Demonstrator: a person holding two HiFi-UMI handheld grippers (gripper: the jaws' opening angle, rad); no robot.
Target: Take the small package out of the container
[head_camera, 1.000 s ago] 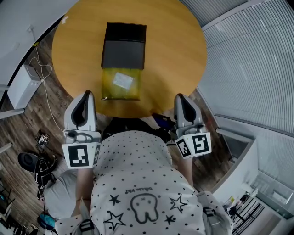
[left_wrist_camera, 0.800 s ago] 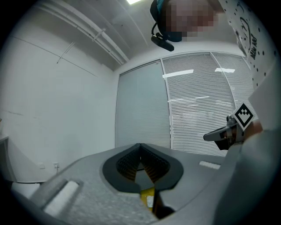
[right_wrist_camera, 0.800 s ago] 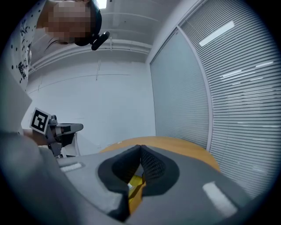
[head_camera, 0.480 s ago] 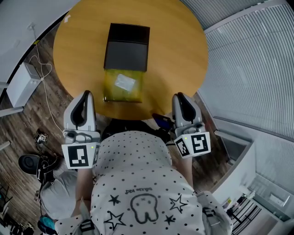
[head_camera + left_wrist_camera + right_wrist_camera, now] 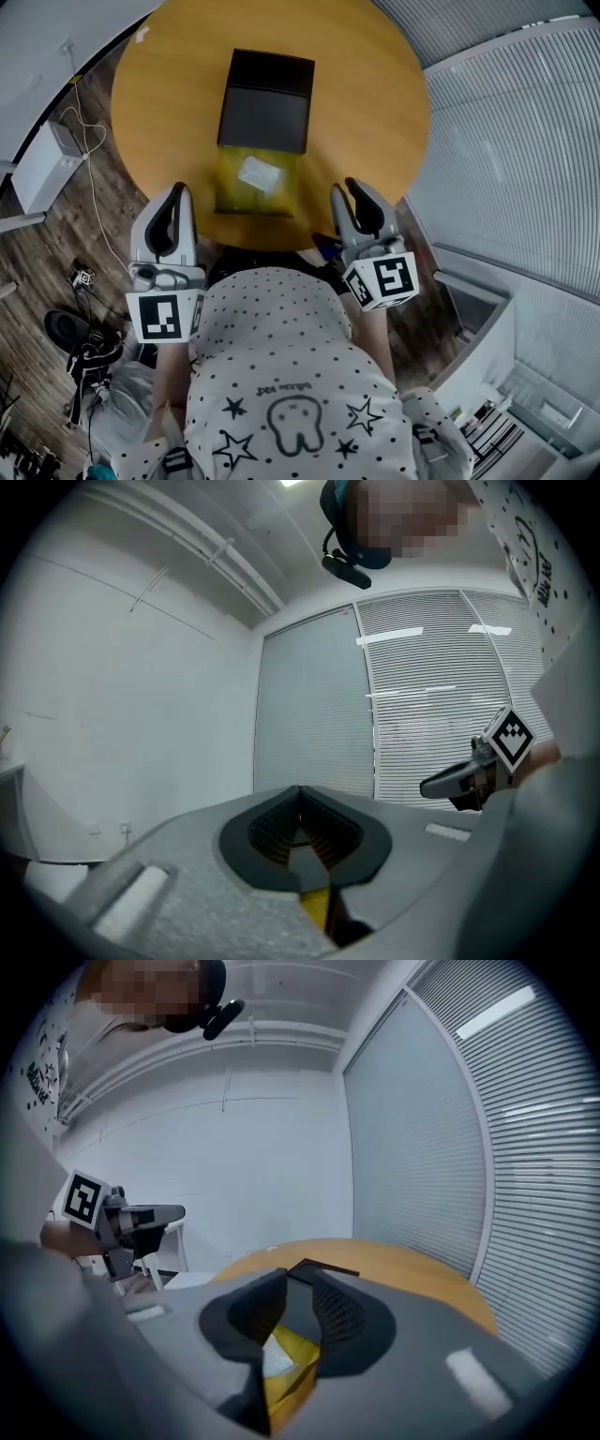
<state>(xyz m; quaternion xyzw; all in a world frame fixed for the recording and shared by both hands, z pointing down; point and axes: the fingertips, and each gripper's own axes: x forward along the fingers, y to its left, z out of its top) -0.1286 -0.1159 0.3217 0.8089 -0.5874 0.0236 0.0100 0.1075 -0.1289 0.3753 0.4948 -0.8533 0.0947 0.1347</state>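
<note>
A black box [image 5: 267,98] stands on the round wooden table [image 5: 375,103]. Just in front of it on the tabletop lies the yellow package [image 5: 255,180] with a white label. My left gripper [image 5: 175,192] hangs at the table's near edge, left of the package, its pads [image 5: 281,822] meeting with nothing between them. My right gripper [image 5: 345,190] is at the near edge to the package's right. Its jaws are opening and hold nothing; through their gap in the right gripper view [image 5: 298,1283] I see the package [image 5: 286,1358] and the box [image 5: 314,1267] beyond.
A white unit [image 5: 42,164] and cables [image 5: 89,141] lie on the wooden floor left of the table. Slatted blinds [image 5: 506,141] run along the right. The person's dotted shirt [image 5: 272,356] fills the bottom of the head view.
My right gripper has swung left toward the package and its jaws have parted. The left gripper has stayed where it was. The head view has shifted slightly.
</note>
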